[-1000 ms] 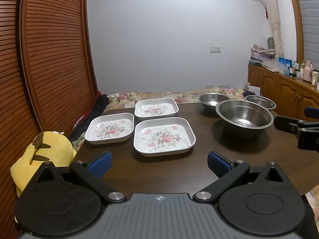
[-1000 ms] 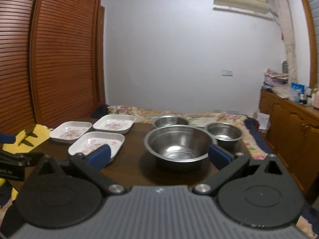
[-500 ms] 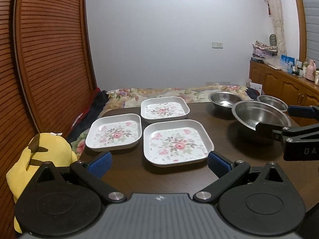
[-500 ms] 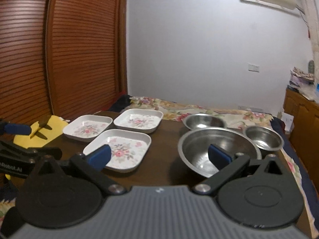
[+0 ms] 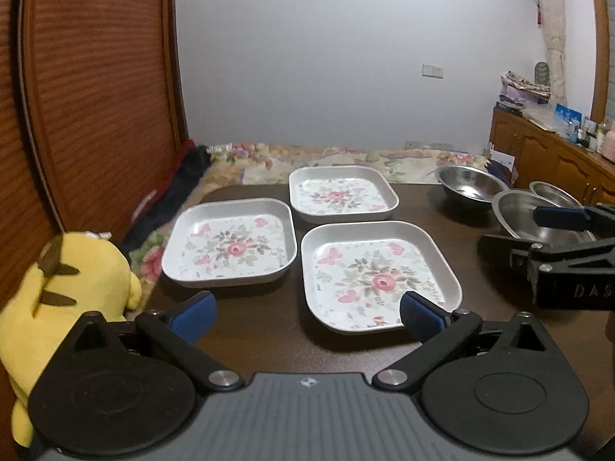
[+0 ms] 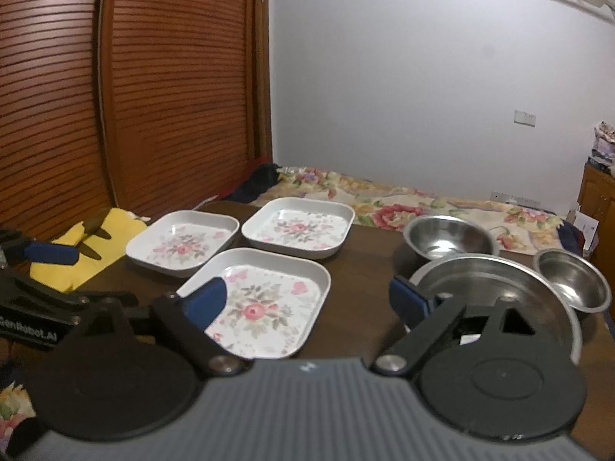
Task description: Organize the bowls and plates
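Observation:
Three white square floral plates lie on the dark table (image 5: 269, 342): a left plate (image 5: 230, 242), a far plate (image 5: 342, 196) and a near plate (image 5: 378, 274). Right of them stand a large steel bowl (image 6: 499, 292), a far bowl (image 6: 449, 236) and a small bowl (image 6: 572, 280). My left gripper (image 5: 307, 317) is open and empty, just short of the left and near plates. My right gripper (image 6: 307, 303) hovers between the near plate (image 6: 265, 303) and the large bowl. Its jaws are closing, and the pads press on nothing.
A yellow plush toy (image 5: 65, 280) sits off the table's left edge. Floral bedding (image 6: 403, 199) lies behind the table. A slatted wooden wall (image 5: 96, 115) runs along the left, and a wooden cabinet (image 5: 557, 161) stands at the right.
Both grippers have moved closer to the dishes. The right gripper has swung left, from facing the large bowl to facing the gap beside the near plate, and its jaws have narrowed slightly.

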Available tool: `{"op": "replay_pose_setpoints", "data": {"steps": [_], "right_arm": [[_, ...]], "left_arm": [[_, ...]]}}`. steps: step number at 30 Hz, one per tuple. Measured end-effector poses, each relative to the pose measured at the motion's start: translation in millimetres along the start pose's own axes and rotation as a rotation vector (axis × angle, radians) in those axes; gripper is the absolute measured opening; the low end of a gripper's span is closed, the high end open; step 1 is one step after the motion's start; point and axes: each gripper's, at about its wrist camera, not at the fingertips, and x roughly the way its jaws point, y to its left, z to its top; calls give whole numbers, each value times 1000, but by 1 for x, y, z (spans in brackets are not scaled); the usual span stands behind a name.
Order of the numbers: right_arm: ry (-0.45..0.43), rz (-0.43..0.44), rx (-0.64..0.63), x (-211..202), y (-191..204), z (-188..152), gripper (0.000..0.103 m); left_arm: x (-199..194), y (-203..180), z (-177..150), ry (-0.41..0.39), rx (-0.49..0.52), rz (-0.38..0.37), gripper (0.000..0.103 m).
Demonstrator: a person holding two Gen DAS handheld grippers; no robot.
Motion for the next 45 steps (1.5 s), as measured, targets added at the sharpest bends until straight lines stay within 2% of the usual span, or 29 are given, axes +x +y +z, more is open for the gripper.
{"op": "replay_pose_setpoints", "data": {"steps": [10, 14, 19, 23, 27, 30, 34, 45], "right_arm": [[70, -5, -8, 40, 0, 4, 91], [84, 0, -28, 47, 4, 5, 91], [118, 11, -41, 59, 11, 3, 85], [141, 13, -46, 67, 15, 0, 82], [163, 8, -38, 73, 16, -4, 77], [177, 2, -34, 77, 15, -7, 75], [200, 6, -10, 82, 13, -11, 70], [219, -3, 17, 88, 10, -18, 53]], "left_arm": [[45, 17, 9, 89, -51, -1, 103], [49, 22, 10, 64, -45, -22, 103], [55, 30, 13, 55, -63, -57, 103], [60, 32, 13, 57, -57, -83, 98], [63, 31, 11, 61, -55, -114, 90], [65, 30, 10, 49, -65, -130, 76], [67, 27, 8, 54, -69, -142, 63], [82, 20, 6, 97, -53, -143, 40]]}}
